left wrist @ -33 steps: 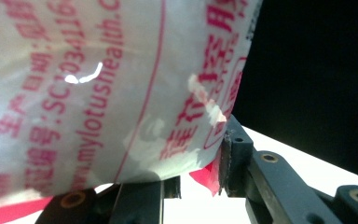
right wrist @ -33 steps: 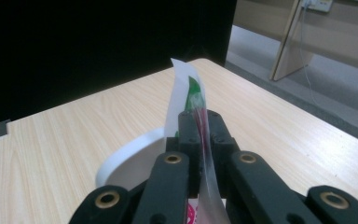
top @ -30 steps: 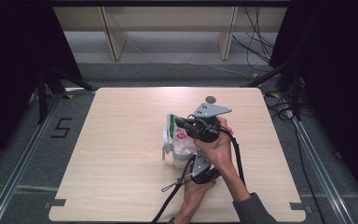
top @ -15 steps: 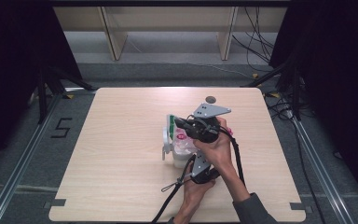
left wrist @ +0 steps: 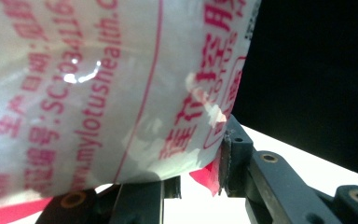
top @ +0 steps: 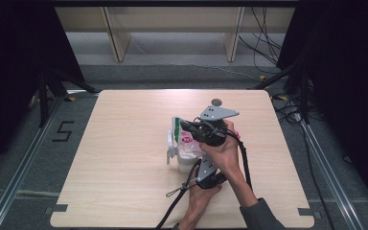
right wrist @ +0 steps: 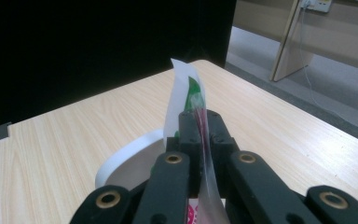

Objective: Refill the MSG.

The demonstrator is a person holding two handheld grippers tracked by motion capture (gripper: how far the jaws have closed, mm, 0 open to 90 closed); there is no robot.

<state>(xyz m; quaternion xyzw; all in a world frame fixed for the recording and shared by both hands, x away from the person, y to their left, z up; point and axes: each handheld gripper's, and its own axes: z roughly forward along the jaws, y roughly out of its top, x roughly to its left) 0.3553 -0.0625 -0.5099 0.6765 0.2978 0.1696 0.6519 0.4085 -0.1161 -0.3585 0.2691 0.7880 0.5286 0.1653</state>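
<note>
A white plastic pouch (top: 186,143) with red print and a green-marked top edge stands near the middle of the table (top: 124,143). My right gripper (top: 184,126), with a grey plate on top, is shut on the pouch's thin top edge (right wrist: 186,88); its jaws (right wrist: 199,122) pinch the film flat. Below it, closer to the person, my left gripper (top: 194,162) holds the lower part of the pouch. In the left gripper view the printed pouch (left wrist: 102,88) sits between the jaws, and my left gripper (left wrist: 186,175) presses on it. Both hands are close together.
A small dark disc (top: 216,101) lies on the table behind the grippers. A white curved band (right wrist: 126,158) shows under the right gripper. Cables (top: 177,206) trail toward the table's near edge. Wooden shelf legs (top: 117,38) stand beyond the far edge.
</note>
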